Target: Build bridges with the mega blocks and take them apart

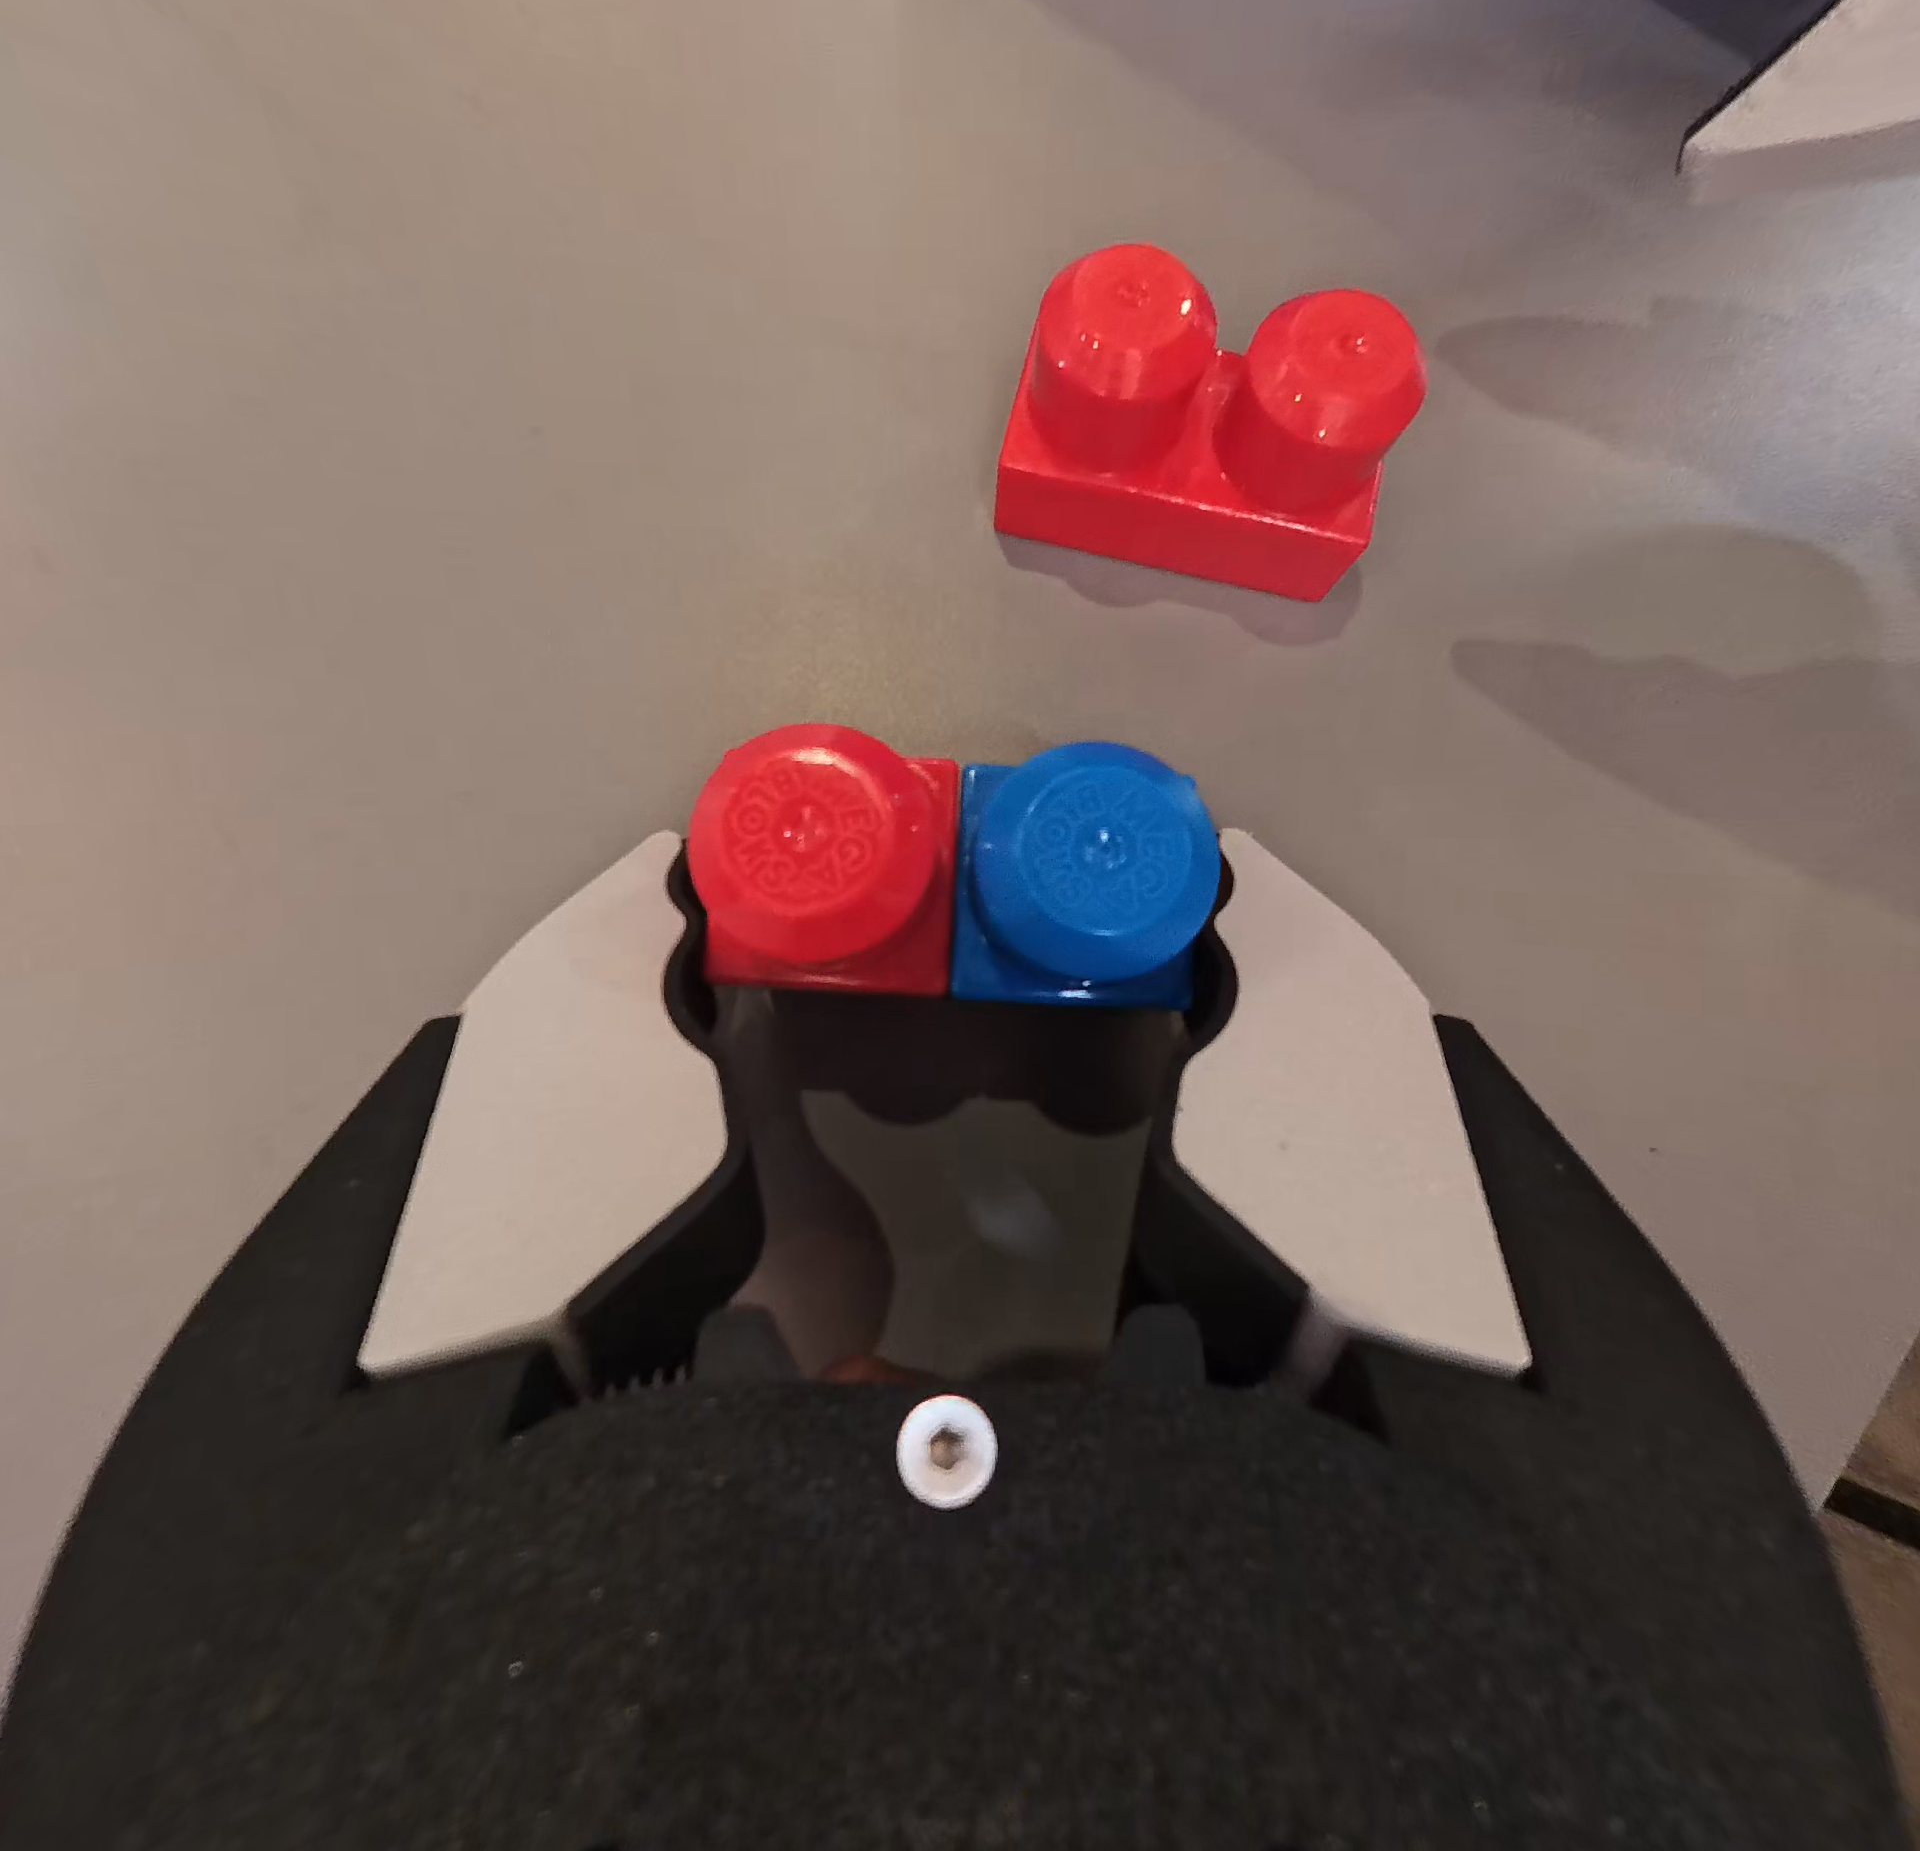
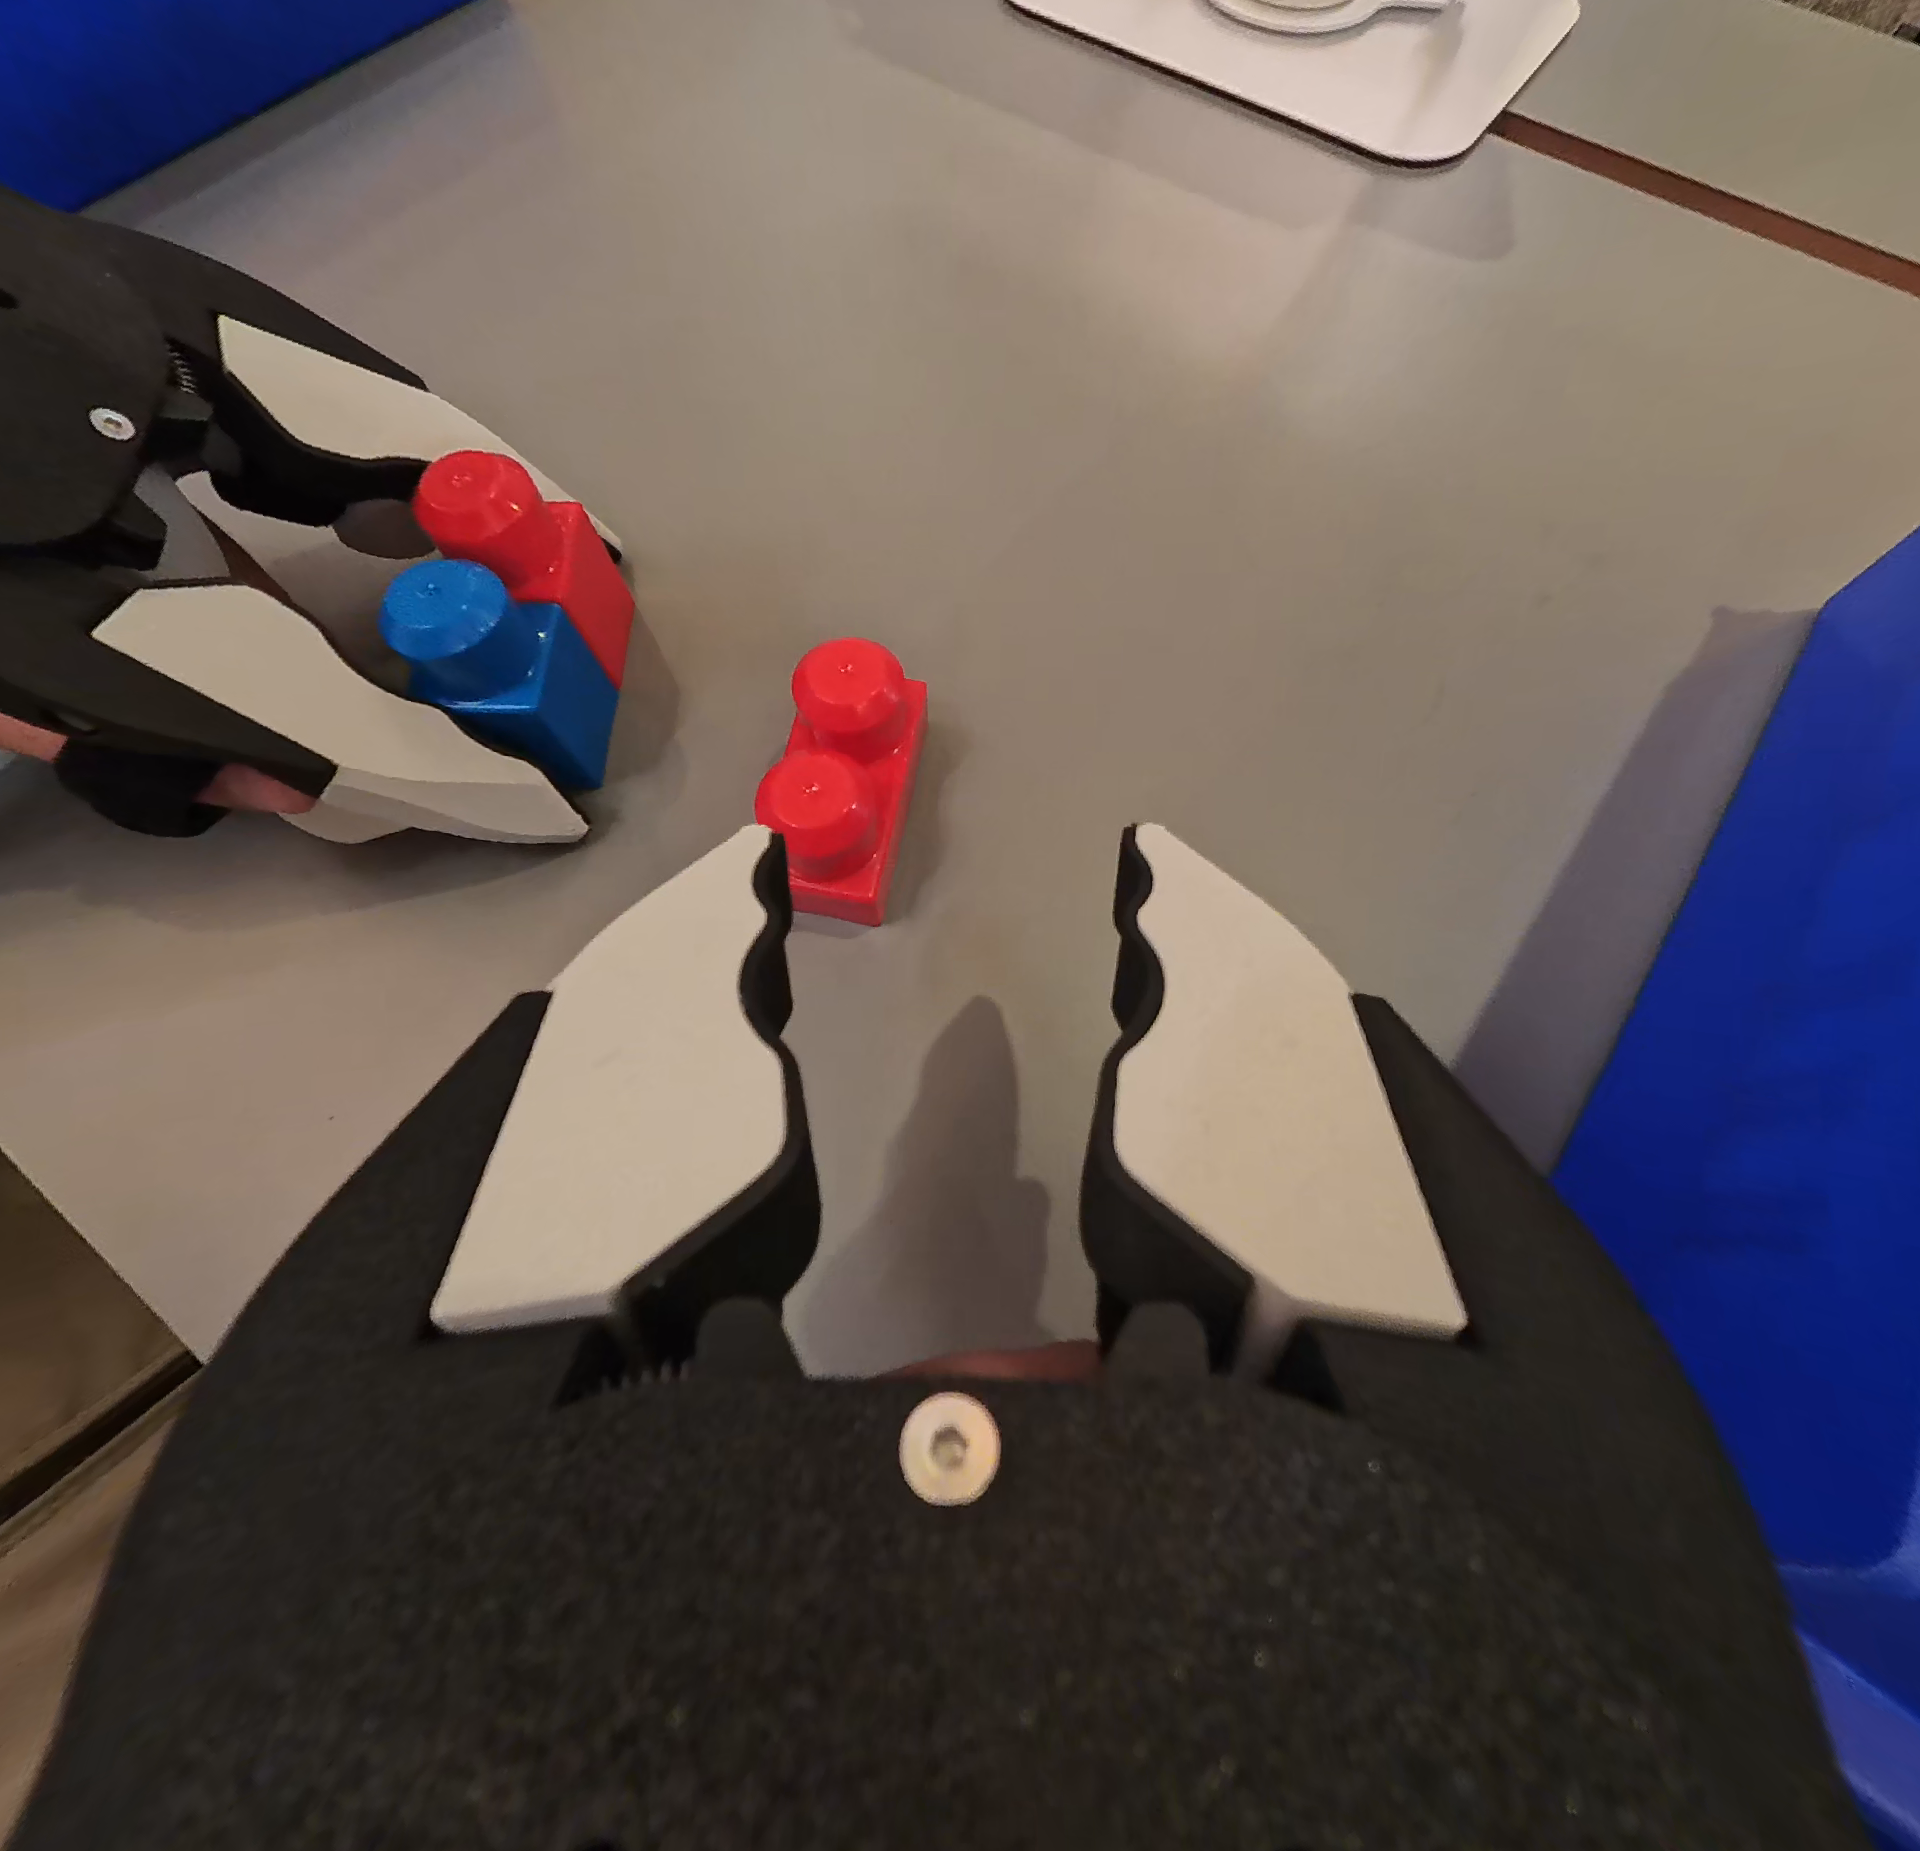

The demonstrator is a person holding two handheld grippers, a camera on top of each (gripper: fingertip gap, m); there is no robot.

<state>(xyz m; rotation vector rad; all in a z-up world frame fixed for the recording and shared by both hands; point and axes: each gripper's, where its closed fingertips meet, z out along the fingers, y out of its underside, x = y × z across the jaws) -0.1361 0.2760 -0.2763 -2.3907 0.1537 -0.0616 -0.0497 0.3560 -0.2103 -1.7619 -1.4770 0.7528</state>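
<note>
My left gripper (image 1: 951, 840) is shut on two single-stud blocks side by side, a red one (image 1: 826, 861) and a blue one (image 1: 1081, 871), squeezed together between the fingers on the grey table. The right wrist view shows that gripper (image 2: 592, 679) at the left, holding the red block (image 2: 540, 544) and the blue block (image 2: 509, 658). A red two-stud block (image 1: 1195, 430) lies loose on the table ahead to the right; it also shows in the right wrist view (image 2: 847, 783). My right gripper (image 2: 951, 840) is open and empty, its left fingertip just short of that block.
The grey table (image 2: 1143, 451) has an edge at the right and at the near left. A blue bin (image 2: 1787, 1074) stands at the right, another blue object (image 2: 208, 35) at the far left. A white mat (image 2: 1288, 45) with a clear round thing lies at the back. The blue object (image 2: 208, 35) is closer to my left gripper, around 30 cm from its tips; the right tips are 45 cm off.
</note>
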